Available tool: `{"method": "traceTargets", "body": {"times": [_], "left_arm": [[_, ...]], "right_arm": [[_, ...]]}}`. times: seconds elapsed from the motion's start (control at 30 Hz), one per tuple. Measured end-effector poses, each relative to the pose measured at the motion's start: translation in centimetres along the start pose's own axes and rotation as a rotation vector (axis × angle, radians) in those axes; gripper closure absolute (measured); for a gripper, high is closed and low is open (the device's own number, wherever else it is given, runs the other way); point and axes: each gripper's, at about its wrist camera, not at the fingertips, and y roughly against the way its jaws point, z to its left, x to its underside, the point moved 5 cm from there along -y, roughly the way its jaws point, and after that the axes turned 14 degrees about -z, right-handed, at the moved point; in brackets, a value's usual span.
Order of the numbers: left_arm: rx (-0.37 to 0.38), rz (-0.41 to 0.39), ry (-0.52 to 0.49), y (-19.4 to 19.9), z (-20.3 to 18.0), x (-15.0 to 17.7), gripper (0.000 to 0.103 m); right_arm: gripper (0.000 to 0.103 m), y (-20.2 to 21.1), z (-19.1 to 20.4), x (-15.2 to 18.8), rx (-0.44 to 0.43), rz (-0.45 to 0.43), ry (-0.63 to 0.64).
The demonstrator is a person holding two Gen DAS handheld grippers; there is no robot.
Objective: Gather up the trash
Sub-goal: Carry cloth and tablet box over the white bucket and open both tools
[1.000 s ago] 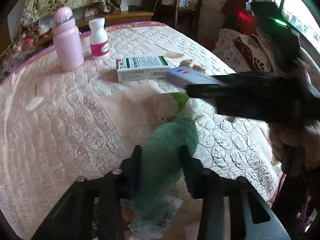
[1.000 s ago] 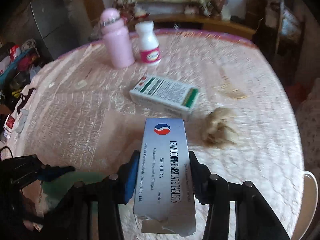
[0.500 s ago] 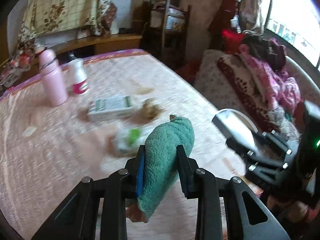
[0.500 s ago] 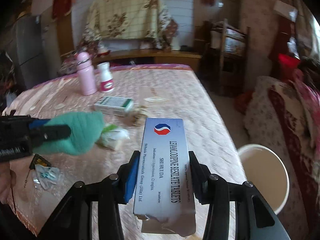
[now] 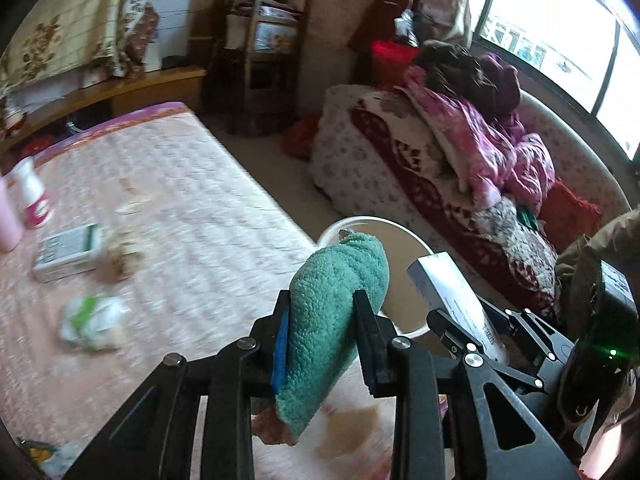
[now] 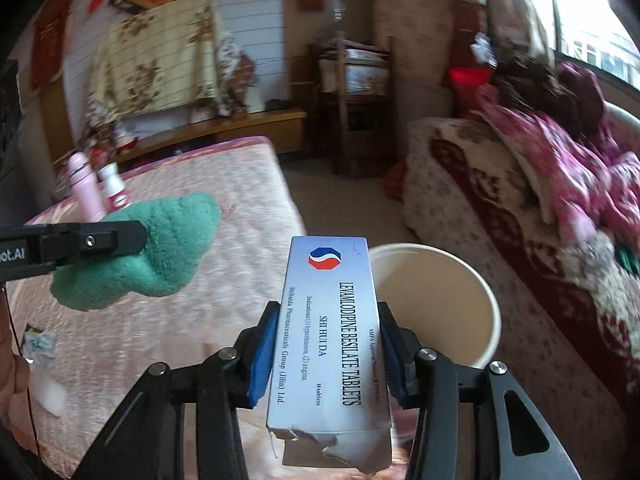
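Swung away from the middle of the pink quilted table (image 5: 168, 184) toward its right edge. Left gripper (image 5: 320, 336) squeezed tight on a fuzzy green cloth (image 5: 332, 308). Right gripper (image 6: 326, 354) clamped on a silver cardboard pill box (image 6: 330, 320). Both above the round white bucket (image 6: 452, 280) just past that edge.

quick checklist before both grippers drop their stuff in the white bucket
1. Left gripper clamps the green cloth: ok.
2. Right gripper clamps the silver tablet box: ok.
3. White bucket open, nothing seen blocking its mouth: ok.
4. Tablet box directly above the bucket mouth: cannot tell; it only overlaps the rim in the right wrist view.
5. Green cloth above the bucket: cannot tell; the right wrist view shows it over the pink table cover.
6. Grippers apart from each other: ok.
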Motion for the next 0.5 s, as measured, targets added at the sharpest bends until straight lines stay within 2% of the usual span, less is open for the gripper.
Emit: {"method": "traceTargets", "body": {"times": [0.17, 0.5], "left_arm": [[0.023, 0.037, -0.046, -4.0, -3.8, 0.2, 0.072], [0.036, 0.101, -0.088, -10.7, -7.8, 0.1, 0.072]], "right_arm": [[0.054, -0.1, -4.8, 0.8, 0.068, 0.014, -0.058], [0.054, -2.7, -11.9, 2.0, 0.157, 0.062, -0.141]]}}
